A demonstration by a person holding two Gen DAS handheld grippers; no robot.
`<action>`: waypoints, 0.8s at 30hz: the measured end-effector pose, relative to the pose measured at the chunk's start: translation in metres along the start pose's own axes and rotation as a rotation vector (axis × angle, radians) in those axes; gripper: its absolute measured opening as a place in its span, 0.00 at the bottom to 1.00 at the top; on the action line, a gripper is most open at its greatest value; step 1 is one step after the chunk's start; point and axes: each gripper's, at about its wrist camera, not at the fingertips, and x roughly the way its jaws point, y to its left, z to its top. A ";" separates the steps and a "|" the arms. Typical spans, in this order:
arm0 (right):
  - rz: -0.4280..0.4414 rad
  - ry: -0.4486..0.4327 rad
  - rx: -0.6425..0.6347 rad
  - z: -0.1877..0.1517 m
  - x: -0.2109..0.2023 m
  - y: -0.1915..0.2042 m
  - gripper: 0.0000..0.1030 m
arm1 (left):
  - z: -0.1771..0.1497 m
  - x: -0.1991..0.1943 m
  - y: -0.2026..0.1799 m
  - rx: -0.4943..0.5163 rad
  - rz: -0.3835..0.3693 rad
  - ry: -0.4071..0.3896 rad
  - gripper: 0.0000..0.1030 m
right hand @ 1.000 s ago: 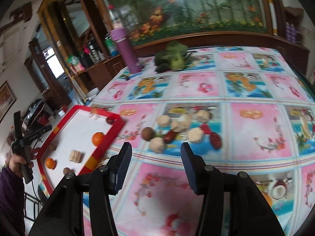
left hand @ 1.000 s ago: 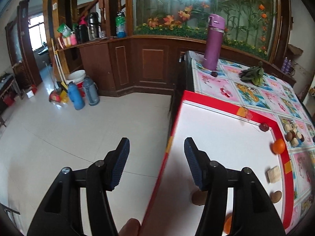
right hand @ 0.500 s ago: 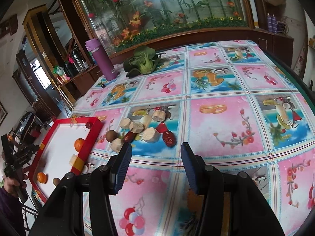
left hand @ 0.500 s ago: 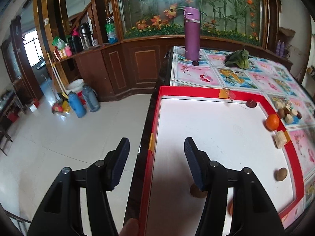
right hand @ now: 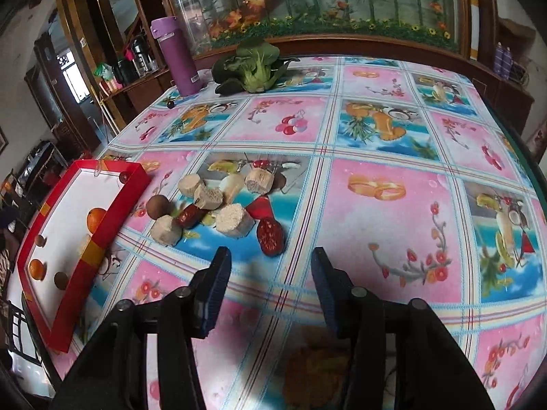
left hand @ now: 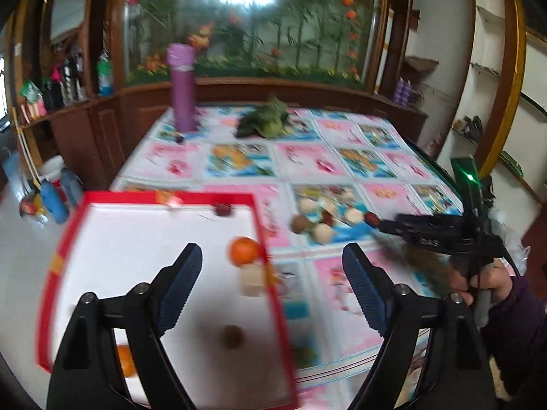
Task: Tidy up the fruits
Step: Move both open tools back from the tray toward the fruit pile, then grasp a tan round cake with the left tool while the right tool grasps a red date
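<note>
1. Left wrist view: left gripper (left hand: 271,285) is hanging spread wide and empty over the red tray (left hand: 164,198), where an orange (left hand: 243,251) is resting.
2. Right wrist view: right gripper (right hand: 270,290) is hovering, fingers parted and empty, near a red date (right hand: 270,235) in the fruit pile on the tablecloth (right hand: 376,225).

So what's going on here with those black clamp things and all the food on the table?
A person is sorting fruit with a two-finger gripper in each hand. Both the left gripper and the right gripper are open and empty. A red tray at the table's edge already holds two oranges and a few smaller pieces. The right gripper points at the loose pile on the flowered tablecloth, nearest a dark red fruit.
</note>
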 end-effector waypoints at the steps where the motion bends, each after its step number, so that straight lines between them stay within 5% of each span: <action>1: 0.004 0.006 -0.002 0.002 0.003 0.000 0.38 | 0.001 0.010 -0.008 0.000 -0.008 0.021 0.82; 6: 0.019 0.014 0.006 0.005 0.013 -0.003 0.34 | 0.004 0.061 -0.034 -0.028 0.019 0.098 0.82; 13: 0.012 0.008 -0.021 0.006 0.018 -0.004 0.34 | 0.004 0.105 -0.062 0.063 0.099 0.159 0.81; 24: 0.018 0.007 -0.048 0.007 0.021 -0.002 0.30 | 0.007 0.147 -0.068 0.123 0.080 0.250 0.46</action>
